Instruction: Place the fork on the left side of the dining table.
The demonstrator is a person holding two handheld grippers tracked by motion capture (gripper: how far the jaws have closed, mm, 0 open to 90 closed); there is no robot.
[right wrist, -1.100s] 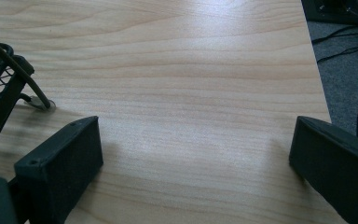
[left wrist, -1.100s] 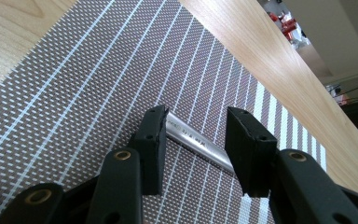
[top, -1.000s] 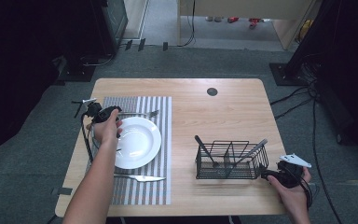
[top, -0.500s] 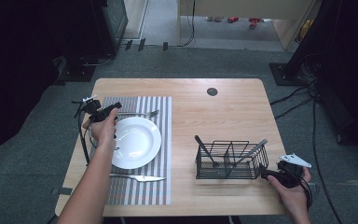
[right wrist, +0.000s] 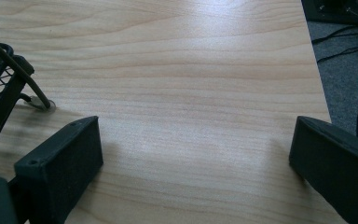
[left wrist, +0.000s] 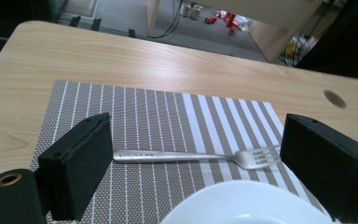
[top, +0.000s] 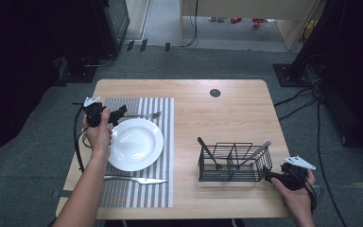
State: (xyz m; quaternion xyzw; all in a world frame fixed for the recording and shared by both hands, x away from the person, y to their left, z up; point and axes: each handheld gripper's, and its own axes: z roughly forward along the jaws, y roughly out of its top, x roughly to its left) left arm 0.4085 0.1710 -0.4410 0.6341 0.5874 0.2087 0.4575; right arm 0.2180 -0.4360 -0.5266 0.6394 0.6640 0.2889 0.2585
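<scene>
A steel fork (left wrist: 191, 156) lies flat on the striped placemat (top: 137, 194), just beyond the white plate (top: 134, 144); in the high view the fork (top: 142, 115) points right. My left gripper (top: 117, 115) hovers over the mat's far left corner and is open. Its jaws have just been opening. In the left gripper view the fork lies on the mat past the left gripper (left wrist: 196, 140), with neither pad touching it. My right gripper (top: 269, 176) rests open on the bare wood beside the wire basket (top: 234, 163), nothing between its jaws (right wrist: 196, 140).
A table knife (top: 134, 179) lies on the mat in front of the plate. The black wire basket holds a few utensils and its corner (right wrist: 0, 88) shows in the right gripper view. A round cable hole (top: 215, 92) sits in the wooden tabletop (top: 217, 118).
The left gripper has let go of the fork, opened, and risen a little away from it toward the mat's left corner. The right hand has stayed put.
</scene>
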